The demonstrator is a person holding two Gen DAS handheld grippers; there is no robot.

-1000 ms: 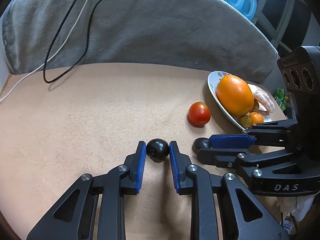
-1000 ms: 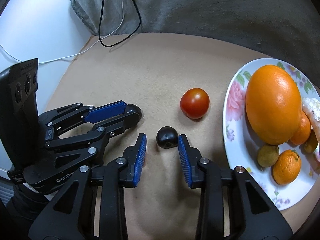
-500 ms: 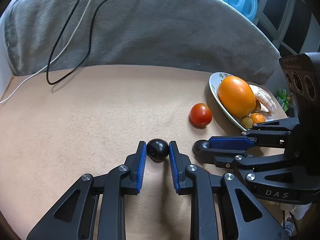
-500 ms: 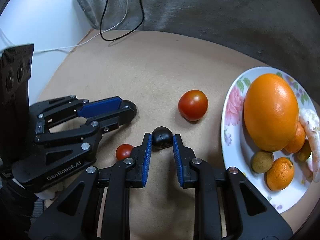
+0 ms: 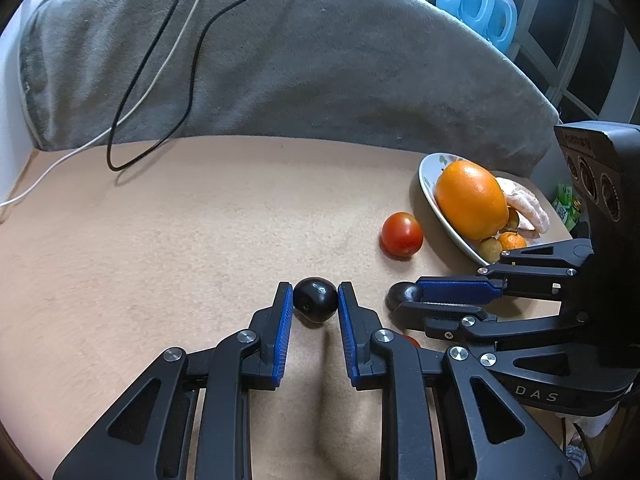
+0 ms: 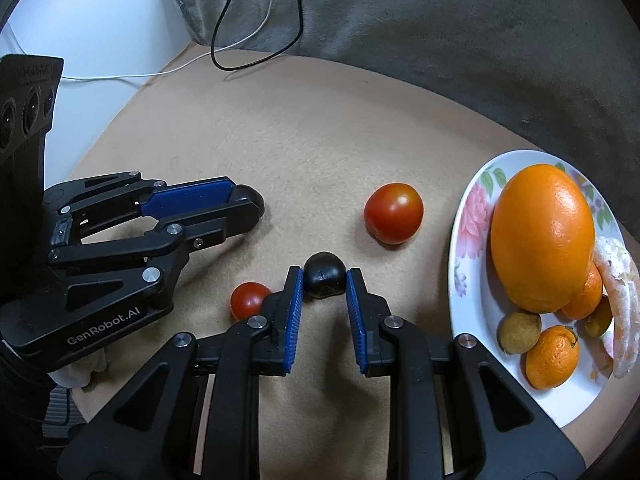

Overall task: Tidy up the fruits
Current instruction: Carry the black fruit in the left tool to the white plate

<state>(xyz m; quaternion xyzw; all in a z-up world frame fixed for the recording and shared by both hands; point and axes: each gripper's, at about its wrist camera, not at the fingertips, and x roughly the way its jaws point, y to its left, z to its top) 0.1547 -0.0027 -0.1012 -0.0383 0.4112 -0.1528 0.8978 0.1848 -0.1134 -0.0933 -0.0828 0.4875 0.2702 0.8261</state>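
My left hand-held gripper (image 5: pixel 315 300) is closed on a small, glossy black round fruit (image 5: pixel 315 305); its ribbed blue pads (image 5: pixel 285 320) press both sides. My right hand-held gripper (image 6: pixel 325 285) is closed the same way on a second glossy black round fruit (image 6: pixel 324 280), pinched at the tips. Both fruits sit low, at the surface of the beige, felt-textured desk (image 5: pixel 180 240); I cannot tell whether they are lifted clear of it.

Surroundings: a smooth red tomato (image 6: pixel 393 218) lies on the desk between the right gripper and the white floral-print plate (image 6: pixel 472 216), near the plate's rim but apart from it. A smaller red cherry tomato (image 6: pixel 249 300) lies just beside the right gripper's left finger, partly hidden behind it. The plate holds a large dimpled orange (image 6: pixel 542 236), small tangerines (image 6: pixel 551 356), a brownish round longan-like fruit (image 6: pixel 519 332) and peeled pale citrus segments (image 6: pixel 618 304).

Behind the desk: a rumpled grey plush blanket (image 5: pixel 300 60) with a black cable (image 5: pixel 192 76) and a white cable (image 5: pixel 160 72) trailing over it onto the desk. Blue plastic jugs (image 5: pixel 472 0) stand beyond the blanket.
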